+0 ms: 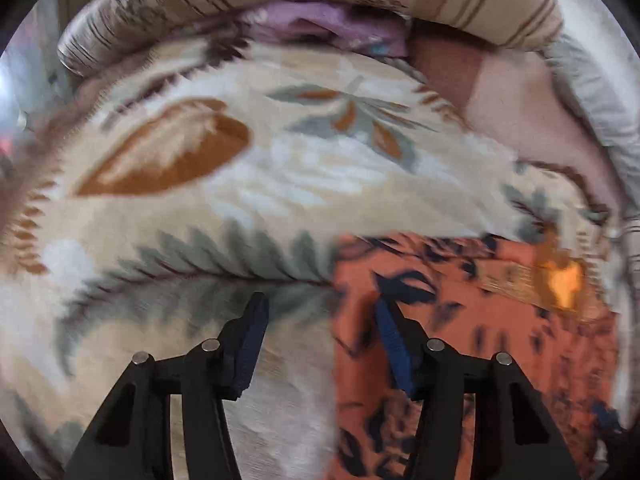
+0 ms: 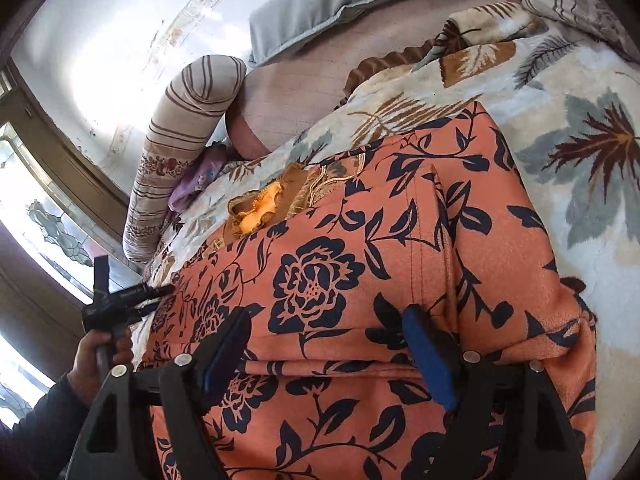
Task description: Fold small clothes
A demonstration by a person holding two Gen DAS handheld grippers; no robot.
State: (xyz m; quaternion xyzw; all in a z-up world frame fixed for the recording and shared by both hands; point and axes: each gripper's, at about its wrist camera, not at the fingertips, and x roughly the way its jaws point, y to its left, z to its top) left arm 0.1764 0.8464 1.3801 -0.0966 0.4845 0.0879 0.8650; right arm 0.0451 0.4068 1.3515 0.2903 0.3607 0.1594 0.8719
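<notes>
1. Orange garment with a dark navy flower print lies spread on a leaf-patterned blanket on a bed. It fills most of the right wrist view and shows a stitched seam running up its middle.
2. Gold embroidered trim with a bright yellow-orange patch sits at the far end of the garment, touching the blanket.
3. Right gripper: jaws spread wide, nothing between them, blue pads hanging over the near part of the garment. Contact with the cloth cannot be told.
4. Left gripper: jaws also wide apart and holding nothing. Its left finger is over the blanket; its right finger is over the left edge of the garment. This view is blurred.
5. From the right wrist view, the left gripper shows at the garment's left edge, held by a hand in a dark sleeve.
6. Striped bolster lies along the far side of the bed, with a purple cloth tucked just beside it.
7. Grey-blue pillow lies further back on the pink sheet.
</notes>
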